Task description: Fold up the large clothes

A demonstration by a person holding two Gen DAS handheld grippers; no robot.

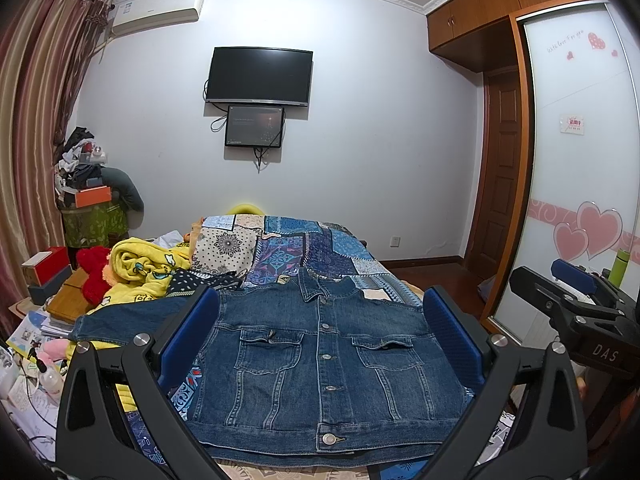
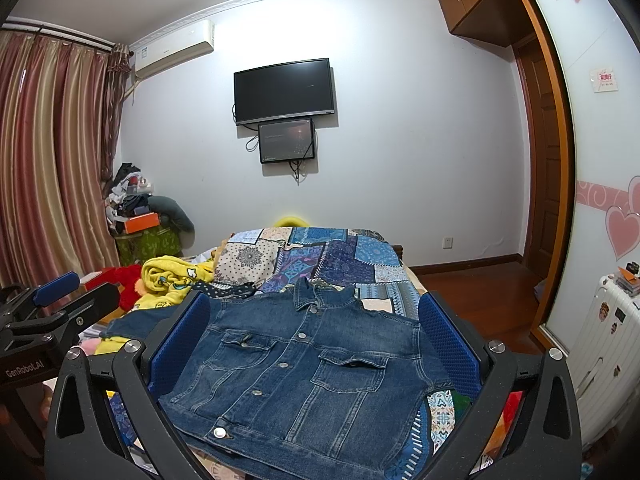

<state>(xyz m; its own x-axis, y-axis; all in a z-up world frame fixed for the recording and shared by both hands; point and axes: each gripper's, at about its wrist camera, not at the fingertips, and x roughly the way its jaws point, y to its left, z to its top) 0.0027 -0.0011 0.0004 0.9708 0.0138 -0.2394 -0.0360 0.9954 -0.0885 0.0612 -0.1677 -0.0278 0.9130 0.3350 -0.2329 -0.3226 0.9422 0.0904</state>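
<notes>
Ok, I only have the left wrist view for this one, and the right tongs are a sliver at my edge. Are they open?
Observer: Yes. The right wrist view shows the right tongs spread wide and holding nothing. The denim jacket lies flat beyond them.
Operator: My own finger covers the jacket's right side. Is there a sleeve there?
Observer: None shows. That edge ends at the armhole, lying on the patchwork bedspread. I cannot tell whether a sleeve is folded under.
Operator: Anything to the right of the bed?
Observer: A white suitcase with stickers stands by the sliding wardrobe door.
</notes>
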